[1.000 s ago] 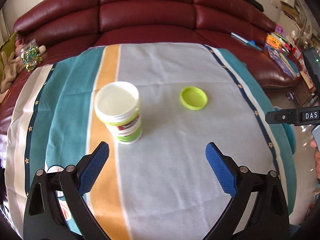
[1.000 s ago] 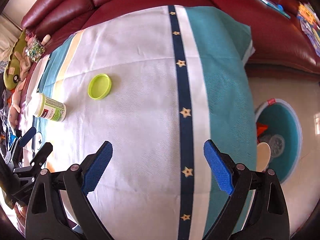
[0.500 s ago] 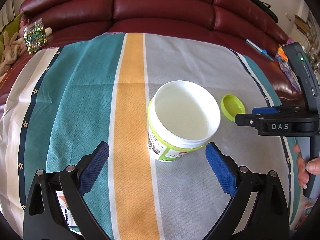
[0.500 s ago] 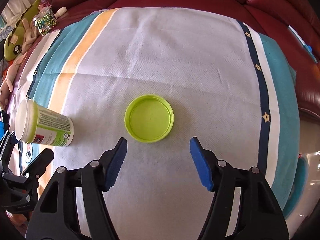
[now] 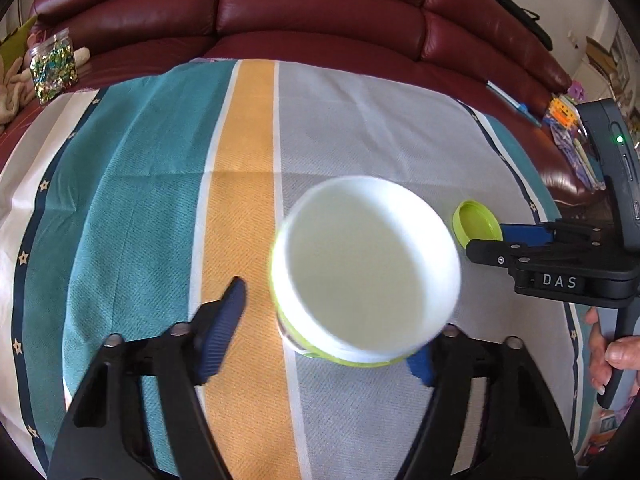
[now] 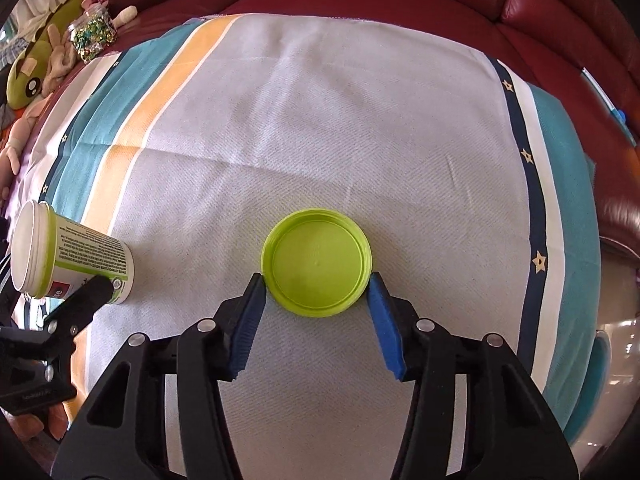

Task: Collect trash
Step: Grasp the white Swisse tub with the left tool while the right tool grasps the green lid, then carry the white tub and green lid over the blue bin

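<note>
The left tongs (image 5: 326,320) had just been closing around the open white tub (image 5: 364,268), which stood between the pads on the striped tabletop (image 5: 140,184); the left pad stood clear, the right pad was hidden under the rim, so a grip could not be told. The right tongs (image 6: 318,294) had just been closing too, pads just beside the green lid (image 6: 316,266) lying rim-up; contact was uncertain. A red leather sofa (image 5: 320,12) wrapped behind, with a jar of glitter (image 5: 54,66) and plush toys (image 6: 28,76) at left.
</note>
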`<state>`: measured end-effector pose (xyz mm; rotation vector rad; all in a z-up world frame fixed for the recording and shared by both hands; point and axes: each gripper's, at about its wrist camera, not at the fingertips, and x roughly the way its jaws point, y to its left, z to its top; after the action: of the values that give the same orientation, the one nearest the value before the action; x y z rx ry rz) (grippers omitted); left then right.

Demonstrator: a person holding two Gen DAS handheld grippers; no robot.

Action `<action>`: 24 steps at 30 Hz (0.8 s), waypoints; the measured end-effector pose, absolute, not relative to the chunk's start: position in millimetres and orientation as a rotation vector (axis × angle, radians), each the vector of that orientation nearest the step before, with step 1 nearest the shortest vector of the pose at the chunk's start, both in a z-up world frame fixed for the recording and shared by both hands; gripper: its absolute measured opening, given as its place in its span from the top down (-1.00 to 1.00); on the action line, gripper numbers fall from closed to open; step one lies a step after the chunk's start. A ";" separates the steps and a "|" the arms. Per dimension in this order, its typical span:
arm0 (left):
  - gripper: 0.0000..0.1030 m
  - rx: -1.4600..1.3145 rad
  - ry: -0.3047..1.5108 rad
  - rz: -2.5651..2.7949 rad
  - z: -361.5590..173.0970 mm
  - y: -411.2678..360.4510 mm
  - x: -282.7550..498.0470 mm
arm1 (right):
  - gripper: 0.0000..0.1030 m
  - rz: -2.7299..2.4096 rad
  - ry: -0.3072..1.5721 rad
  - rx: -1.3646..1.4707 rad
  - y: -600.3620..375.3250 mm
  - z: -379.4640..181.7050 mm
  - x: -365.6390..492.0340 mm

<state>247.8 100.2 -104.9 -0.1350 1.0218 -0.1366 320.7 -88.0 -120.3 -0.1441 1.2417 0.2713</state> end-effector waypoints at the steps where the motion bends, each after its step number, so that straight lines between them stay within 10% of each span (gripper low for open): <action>1: -0.03 -0.124 1.015 -0.117 -104.3 97.9 248.1 | 0.03 0.272 1.244 -0.140 -90.1 -120.1 319.2; 24: -0.03 0.033 1.009 -0.285 -52.8 -34.3 195.2 | 0.03 0.172 1.156 0.091 -239.5 -68.1 222.4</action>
<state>195.2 -34.3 -52.8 0.0329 1.0092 -0.2846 222.4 -239.5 -68.1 0.0913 1.1557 0.1723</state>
